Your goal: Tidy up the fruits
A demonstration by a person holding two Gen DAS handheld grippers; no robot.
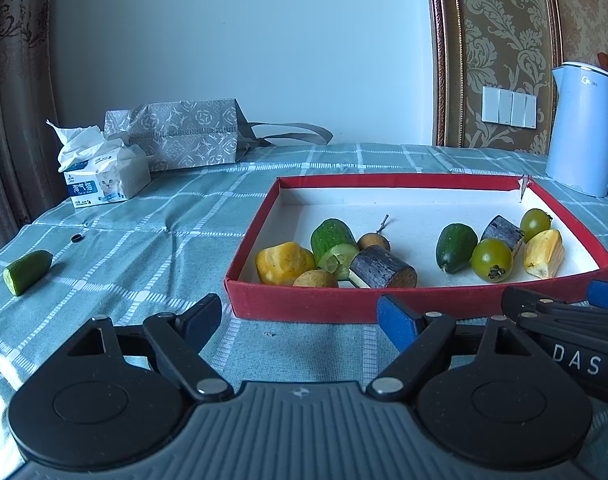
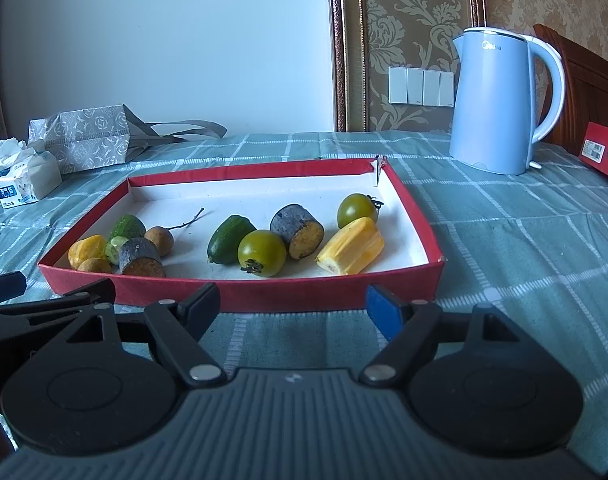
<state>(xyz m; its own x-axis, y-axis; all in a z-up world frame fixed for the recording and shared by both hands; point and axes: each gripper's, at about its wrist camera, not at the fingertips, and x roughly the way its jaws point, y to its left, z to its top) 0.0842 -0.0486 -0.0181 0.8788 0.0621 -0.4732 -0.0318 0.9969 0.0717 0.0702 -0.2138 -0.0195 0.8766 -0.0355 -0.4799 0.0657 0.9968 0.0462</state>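
A shallow red box (image 1: 304, 306) (image 2: 240, 294) with a white floor holds several fruit pieces: yellow chunks (image 1: 284, 262) (image 2: 351, 252), green tomatoes (image 1: 491, 260) (image 2: 262, 252), cucumber pieces (image 1: 455, 247) (image 2: 230, 236), dark sugarcane stubs (image 1: 381, 270) (image 2: 298, 230) and brown longans (image 1: 373, 241). One cucumber piece (image 1: 27, 272) lies alone on the cloth at far left. My left gripper (image 1: 304, 320) stands open before the box's near wall, nothing between its fingers. My right gripper (image 2: 292, 304) is open too, just short of that wall, empty.
A green checked cloth covers the table. A tissue pack (image 1: 104, 178) and a grey patterned bag (image 1: 184, 140) sit at the back left. A pale blue kettle (image 2: 499, 100) stands back right, a red box (image 2: 601, 152) beside it. A small black ring (image 1: 76, 237) lies near the loose cucumber.
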